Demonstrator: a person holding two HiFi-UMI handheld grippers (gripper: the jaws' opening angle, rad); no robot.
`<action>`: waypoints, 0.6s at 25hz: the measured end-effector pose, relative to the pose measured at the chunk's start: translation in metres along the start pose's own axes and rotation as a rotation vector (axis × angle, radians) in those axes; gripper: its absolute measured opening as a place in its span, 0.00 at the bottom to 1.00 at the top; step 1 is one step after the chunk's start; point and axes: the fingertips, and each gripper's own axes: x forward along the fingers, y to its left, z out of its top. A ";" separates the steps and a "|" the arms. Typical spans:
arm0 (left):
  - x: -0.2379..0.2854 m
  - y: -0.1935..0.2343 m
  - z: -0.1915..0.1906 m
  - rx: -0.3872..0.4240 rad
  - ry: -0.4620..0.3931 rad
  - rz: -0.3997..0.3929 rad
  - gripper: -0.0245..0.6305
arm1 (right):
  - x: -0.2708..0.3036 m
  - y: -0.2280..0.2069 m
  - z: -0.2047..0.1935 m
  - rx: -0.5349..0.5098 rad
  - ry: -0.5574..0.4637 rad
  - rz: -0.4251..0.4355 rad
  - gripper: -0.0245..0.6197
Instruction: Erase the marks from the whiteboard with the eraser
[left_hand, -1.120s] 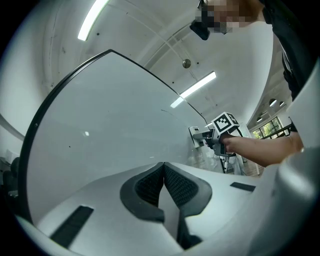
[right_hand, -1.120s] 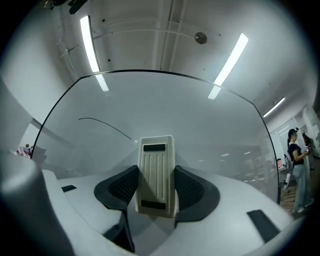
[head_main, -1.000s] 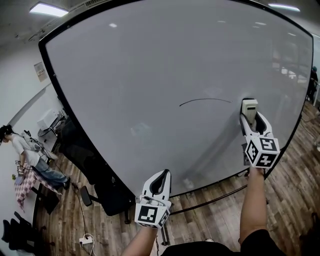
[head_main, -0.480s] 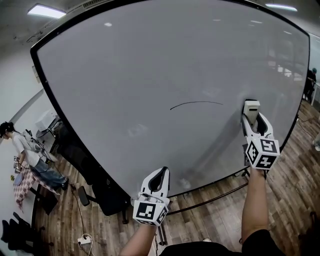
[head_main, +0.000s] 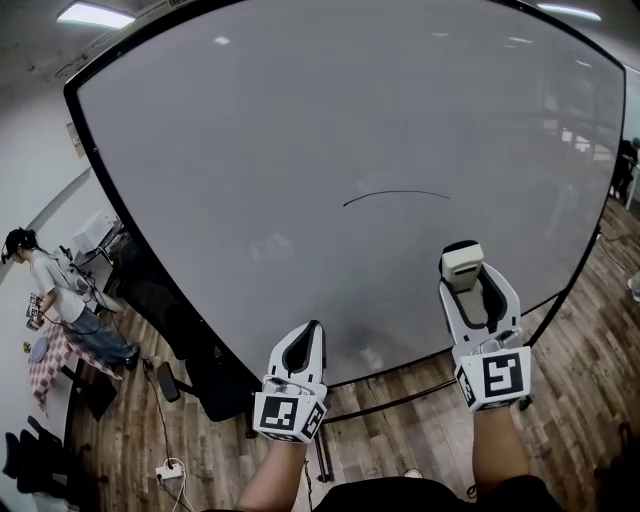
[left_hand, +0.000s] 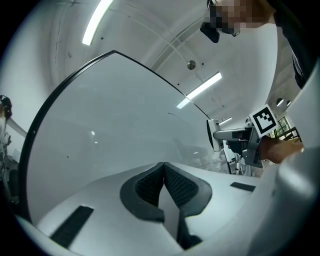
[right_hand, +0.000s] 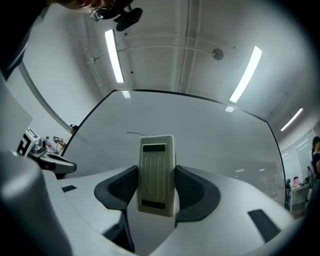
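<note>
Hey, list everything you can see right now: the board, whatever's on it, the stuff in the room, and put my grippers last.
large black-framed whiteboard: one, grey-white, fills most of the head view
thin curved marker line: one, black, on the whiteboard right of centre
cream rectangular eraser: one, between the right gripper's jaws, below the line
wooden plank floor: brown, beneath the board
ceiling strip lights: several, white, overhead
bystander: one, far left of the room
checked cloth: one, reddish, beside the bystander
left gripper: one, white, low centre, jaws together, nothing between them
right gripper: one, white, lower right, shut on the eraser
forearms: two, bottom edge, behind the grippers
</note>
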 end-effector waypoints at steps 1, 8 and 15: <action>-0.001 0.000 0.001 0.000 0.000 0.001 0.07 | 0.000 0.014 0.001 -0.030 -0.020 0.017 0.43; -0.003 0.016 0.011 0.031 0.006 0.012 0.07 | 0.006 0.105 -0.017 -0.177 0.032 0.164 0.43; -0.005 0.034 0.024 0.046 0.010 0.037 0.07 | 0.022 0.126 -0.009 -0.110 0.002 0.159 0.44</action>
